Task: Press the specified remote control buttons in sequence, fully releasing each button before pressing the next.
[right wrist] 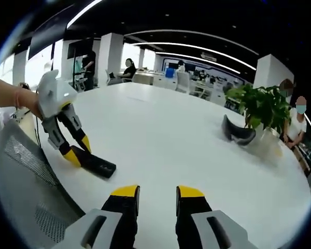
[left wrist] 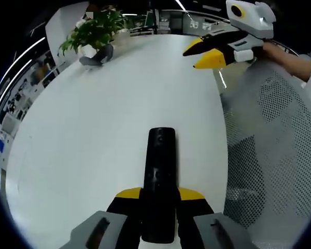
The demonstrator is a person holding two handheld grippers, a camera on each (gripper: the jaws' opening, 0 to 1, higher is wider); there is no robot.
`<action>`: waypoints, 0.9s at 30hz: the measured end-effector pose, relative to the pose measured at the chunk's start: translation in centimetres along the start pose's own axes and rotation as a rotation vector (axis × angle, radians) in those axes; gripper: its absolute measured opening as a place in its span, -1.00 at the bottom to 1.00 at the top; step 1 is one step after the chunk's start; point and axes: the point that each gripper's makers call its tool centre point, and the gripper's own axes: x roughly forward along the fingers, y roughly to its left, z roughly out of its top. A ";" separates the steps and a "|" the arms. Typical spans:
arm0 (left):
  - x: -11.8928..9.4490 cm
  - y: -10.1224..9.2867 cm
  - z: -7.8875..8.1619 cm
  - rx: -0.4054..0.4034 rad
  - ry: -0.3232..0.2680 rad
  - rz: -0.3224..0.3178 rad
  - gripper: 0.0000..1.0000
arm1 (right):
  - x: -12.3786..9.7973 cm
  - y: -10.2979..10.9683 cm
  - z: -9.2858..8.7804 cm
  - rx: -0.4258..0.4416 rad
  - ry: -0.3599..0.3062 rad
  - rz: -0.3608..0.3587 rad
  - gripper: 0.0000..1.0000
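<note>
A long black remote control [left wrist: 161, 155] lies along the white table [left wrist: 83, 140], pointing away from me. My left gripper [left wrist: 159, 193] is shut on its near end, one yellow-tipped jaw on each side. In the right gripper view the left gripper [right wrist: 79, 151] reaches down from a person's hand and holds the remote [right wrist: 97, 166] near the table's [right wrist: 171, 135] left edge. My right gripper [right wrist: 157, 192] hovers over the table, open and with nothing in it, well to the right of the remote. It also hangs in the air at the upper right as the right gripper [left wrist: 201, 56].
A potted green plant [left wrist: 96, 28] [right wrist: 262, 106] stands at the table's far side with a dark curved object [left wrist: 97, 56] [right wrist: 236, 132] beside it. A grey mesh chair [left wrist: 272, 150] [right wrist: 26, 171] sits at the table's edge. People [right wrist: 128, 67] sit in the office behind.
</note>
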 end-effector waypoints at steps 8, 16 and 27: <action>-0.2 -0.9 -0.2 0.003 -0.039 -0.005 -0.53 | 0.2 -0.3 -0.8 -0.009 0.042 -0.014 -0.52; -0.4 -1.3 -0.2 -0.002 -0.168 -0.021 -0.53 | 0.2 -0.1 -0.9 -0.014 0.061 -0.013 -0.52; -0.6 -3.4 -0.4 0.031 -0.233 -0.046 -0.53 | 1.0 4.1 -2.0 -0.125 0.141 0.186 -0.56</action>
